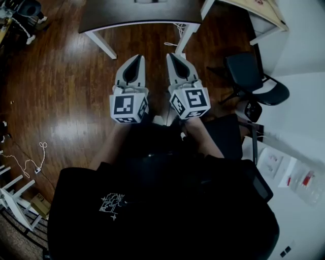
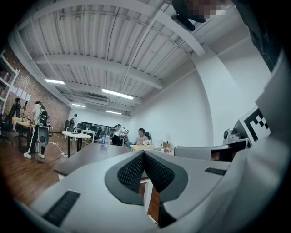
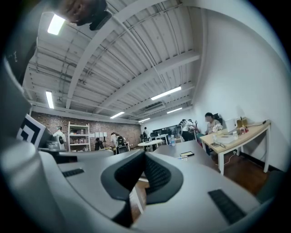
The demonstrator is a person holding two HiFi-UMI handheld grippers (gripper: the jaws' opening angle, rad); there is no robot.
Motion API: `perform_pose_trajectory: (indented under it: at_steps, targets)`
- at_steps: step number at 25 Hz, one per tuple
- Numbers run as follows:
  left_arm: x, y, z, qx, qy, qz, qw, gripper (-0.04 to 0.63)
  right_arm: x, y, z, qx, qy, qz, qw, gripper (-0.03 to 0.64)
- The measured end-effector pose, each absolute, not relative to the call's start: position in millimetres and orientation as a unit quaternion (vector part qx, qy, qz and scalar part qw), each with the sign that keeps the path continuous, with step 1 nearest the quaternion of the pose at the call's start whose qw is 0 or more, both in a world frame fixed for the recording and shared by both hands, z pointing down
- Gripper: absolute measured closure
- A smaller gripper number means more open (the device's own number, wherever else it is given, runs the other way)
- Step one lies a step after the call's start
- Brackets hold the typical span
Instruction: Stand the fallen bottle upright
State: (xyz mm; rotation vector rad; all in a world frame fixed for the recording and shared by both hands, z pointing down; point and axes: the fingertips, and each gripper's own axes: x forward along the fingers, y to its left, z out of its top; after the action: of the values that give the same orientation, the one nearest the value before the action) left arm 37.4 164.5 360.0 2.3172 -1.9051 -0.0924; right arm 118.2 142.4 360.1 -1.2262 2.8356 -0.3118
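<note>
**Both grippers shut and empty; the bottle is not yet reached.**

Nearest, the person's black top [image 1: 152,213] fills the lower head view. Just beyond it the left gripper [image 1: 137,60] and right gripper [image 1: 173,57] sit side by side and level, each with its jaws pressed together on nothing. Past their tips stands the dark table [image 1: 142,15] on white legs, over a glossy wooden floor [image 1: 61,76]. Nothing is gripped, so by my judgement the whole job remains: reach, grasp, tip upright. The only likely candidate is a small clear bottle [image 2: 105,141] near the table's far end, well apart from both grippers and too small to tell lying from standing. A flat dark slab [image 3: 187,154] lies on the table nearer in. A black chair [image 1: 254,76] stands to the right. Farther off are more tables, people at work, a brick wall and a ribbed white ceiling with strip lights.
</note>
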Motion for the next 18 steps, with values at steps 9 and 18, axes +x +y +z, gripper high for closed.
perform_pose_trajectory:
  at_steps: [9,18]
  targets:
    - [17,116,388,0.765,-0.640,-0.013,0.075,0.595,99,95,377,-0.396,0.912,-0.109,0.013,0.598]
    - [-14,25,381,0.783,-0.618,-0.023,0.069,0.595,60,9,375,-0.415,0.905,-0.094,0.012,0.598]
